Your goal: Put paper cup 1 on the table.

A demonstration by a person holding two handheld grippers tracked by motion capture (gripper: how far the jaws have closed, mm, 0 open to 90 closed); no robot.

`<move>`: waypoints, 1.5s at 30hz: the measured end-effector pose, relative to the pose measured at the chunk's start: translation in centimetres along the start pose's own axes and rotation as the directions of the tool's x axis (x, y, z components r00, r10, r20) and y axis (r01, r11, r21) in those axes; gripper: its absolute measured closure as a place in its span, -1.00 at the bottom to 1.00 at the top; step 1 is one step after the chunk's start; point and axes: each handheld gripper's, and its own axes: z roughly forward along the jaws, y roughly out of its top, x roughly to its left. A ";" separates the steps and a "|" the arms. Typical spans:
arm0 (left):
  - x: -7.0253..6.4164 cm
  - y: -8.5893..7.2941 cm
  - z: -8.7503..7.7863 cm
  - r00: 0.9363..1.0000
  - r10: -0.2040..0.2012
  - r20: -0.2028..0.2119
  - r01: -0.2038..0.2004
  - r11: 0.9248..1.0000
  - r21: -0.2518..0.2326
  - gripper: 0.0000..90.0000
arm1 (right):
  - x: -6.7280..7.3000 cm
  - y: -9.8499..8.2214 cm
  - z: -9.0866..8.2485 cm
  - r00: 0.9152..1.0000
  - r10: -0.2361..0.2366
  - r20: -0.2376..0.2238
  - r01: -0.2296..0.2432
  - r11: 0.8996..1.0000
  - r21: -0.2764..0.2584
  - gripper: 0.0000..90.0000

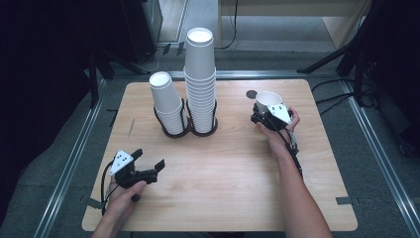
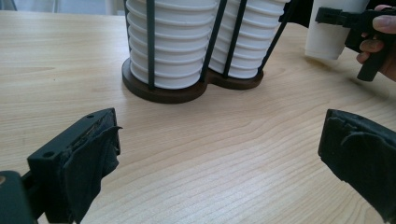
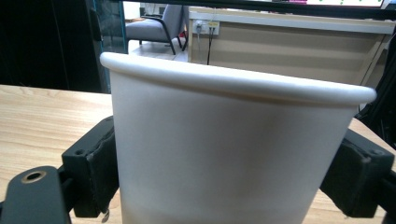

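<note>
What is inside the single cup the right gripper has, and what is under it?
The single cup stands upright on the table; its white interior looks empty, though the bottom is hidden. The right gripper covers its base.

A light wooden desk (image 1: 223,198) with rounded corners stands on grey carpet (image 1: 376,163) between metal floor rails (image 1: 69,163). Black stand legs (image 1: 327,62) and cables (image 1: 341,96) lie around it. Beyond are a grey office chair (image 3: 161,25), a beige counter (image 3: 289,51) and a wall socket (image 3: 208,25).

Paper cup's (image 3: 229,154) base cut off below, between the right tongs (image 3: 229,186).
</note>
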 end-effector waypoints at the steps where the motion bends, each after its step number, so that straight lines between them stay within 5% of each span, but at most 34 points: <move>1: 0.0 0.0 0.0 1.000 0.000 0.000 0.000 1.000 0.000 -1.00 | 0.0 0.0 0.0 1.000 -0.002 0.000 0.002 1.000 0.003 -0.73; 25: -0.3 0.1 0.2 1.000 0.013 0.008 -0.013 1.000 0.007 -1.00 | 0.2 -0.3 -0.2 0.999 -0.019 -0.039 0.021 0.999 0.042 -0.79; 33: -0.4 0.1 0.3 1.000 0.014 0.009 -0.014 1.000 0.008 -1.00 | 0.4 -0.5 -0.5 0.997 -0.024 -0.067 0.028 0.998 0.053 -1.00; 45: -0.7 0.3 0.5 1.000 0.011 0.010 -0.011 1.000 0.007 -1.00 | 0.1 0.3 -2.5 0.996 -0.016 -0.084 0.019 0.999 0.026 -1.00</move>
